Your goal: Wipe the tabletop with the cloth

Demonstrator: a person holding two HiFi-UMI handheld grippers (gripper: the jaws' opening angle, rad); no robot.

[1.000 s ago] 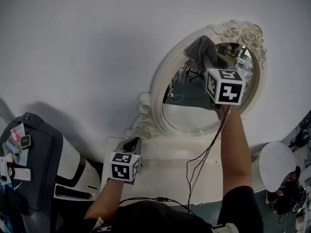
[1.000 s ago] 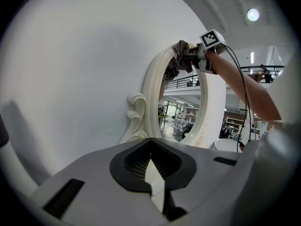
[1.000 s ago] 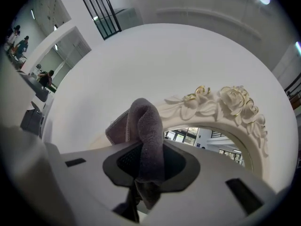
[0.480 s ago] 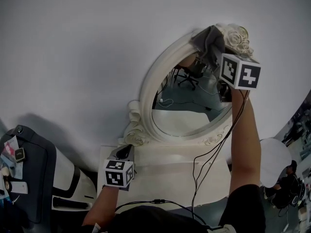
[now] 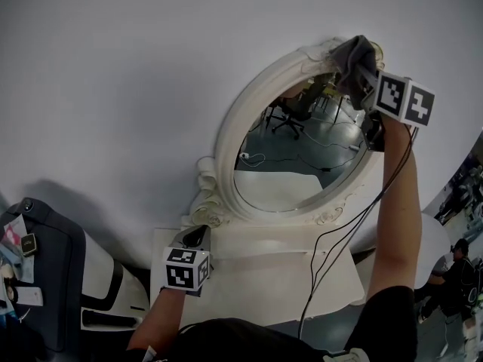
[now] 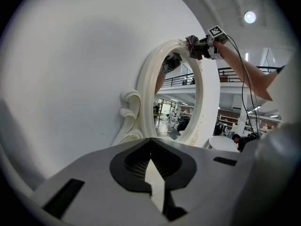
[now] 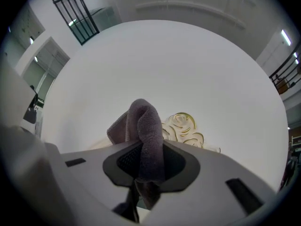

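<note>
Grey fuzzy cloth (image 7: pixel 143 126) bulges, folded, between jaws of right gripper (image 7: pixel 148 171).

No readable text, brand, number or sign in any view. The marker cube on the left gripper (image 5: pixel 198 237) and the one on the right gripper (image 5: pixel 362 68) carry only black-and-white square code patterns, no letters or digits. Small cards (image 5: pixel 16 241) at the head view's left edge possibly carry print, but they're too small and blurred to read; the shop-like interior seen past the mirror frame (image 6: pixel 146 86) in the left gripper view shows no legible signage either.
</note>
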